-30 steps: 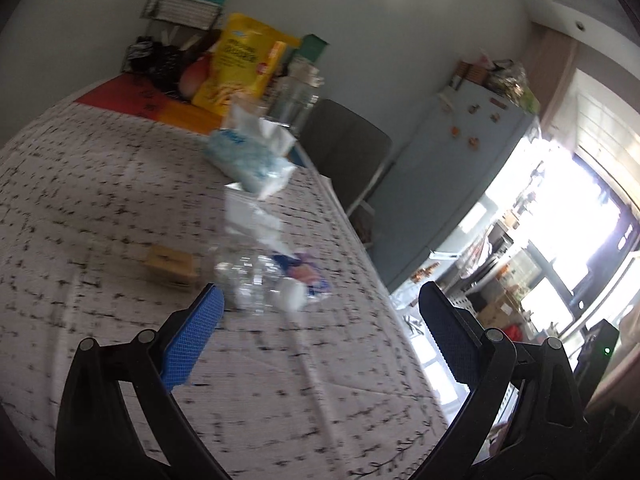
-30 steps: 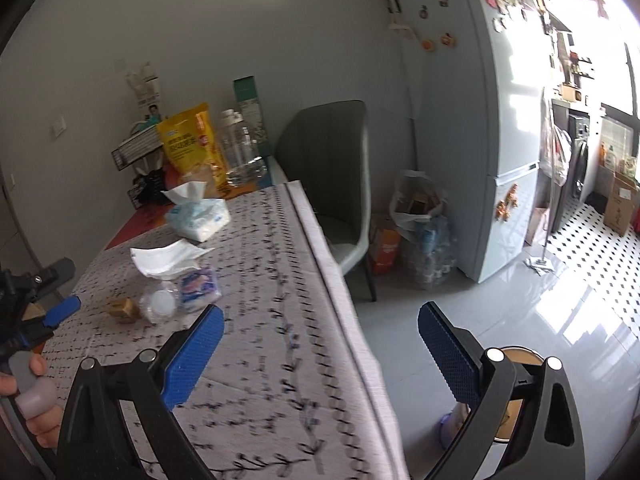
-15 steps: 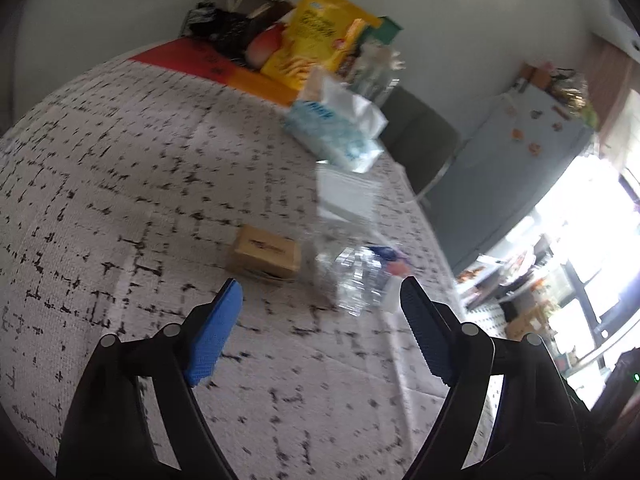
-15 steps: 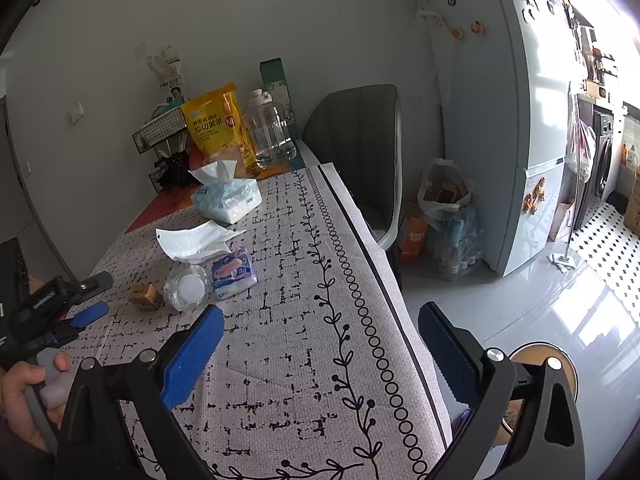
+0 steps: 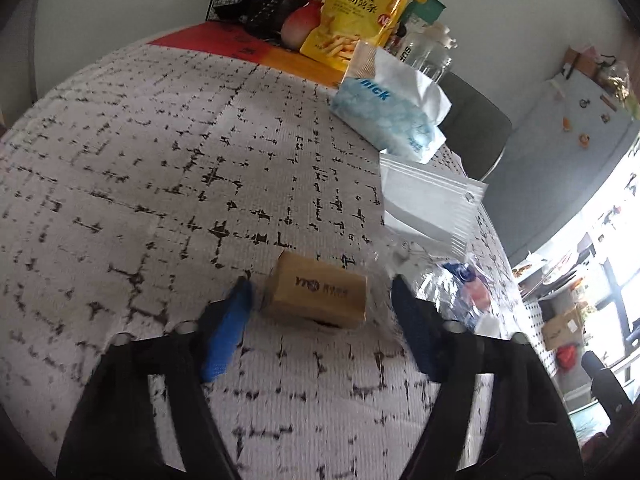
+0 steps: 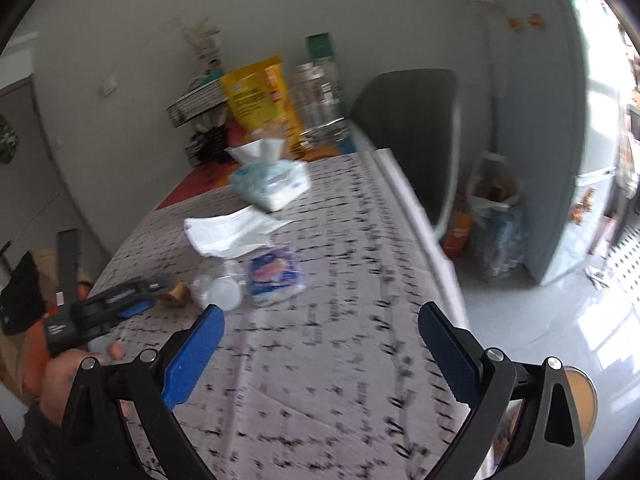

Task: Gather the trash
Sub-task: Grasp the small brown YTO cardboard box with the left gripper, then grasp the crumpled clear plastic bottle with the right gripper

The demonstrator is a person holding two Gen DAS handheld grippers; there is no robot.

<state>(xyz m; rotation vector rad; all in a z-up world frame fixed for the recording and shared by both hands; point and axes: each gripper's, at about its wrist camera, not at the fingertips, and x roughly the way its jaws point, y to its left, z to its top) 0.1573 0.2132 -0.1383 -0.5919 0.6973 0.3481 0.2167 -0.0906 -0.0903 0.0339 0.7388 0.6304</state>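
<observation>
A small brown cardboard box (image 5: 318,295) lies on the patterned tablecloth. My left gripper (image 5: 320,292) is open with one finger on each side of the box, not touching it; it also shows in the right wrist view (image 6: 132,300). Right of the box lie a crushed clear plastic bottle (image 5: 432,280), a blue and pink wrapper (image 6: 274,274) and a white zip bag (image 5: 430,208). My right gripper (image 6: 320,332) is open and empty above the table's near part, well short of the trash.
A blue tissue pack (image 5: 390,114) lies further back. A yellow snack bag (image 5: 356,16), a clear jar (image 6: 318,100) and a wire rack stand at the far end. A grey chair (image 6: 408,128) is at the table's right side. The table edge (image 6: 416,216) runs along the right.
My left gripper has swung left from the bottle, moved forward and narrowed around the brown box. My right gripper has moved over the table toward the trash.
</observation>
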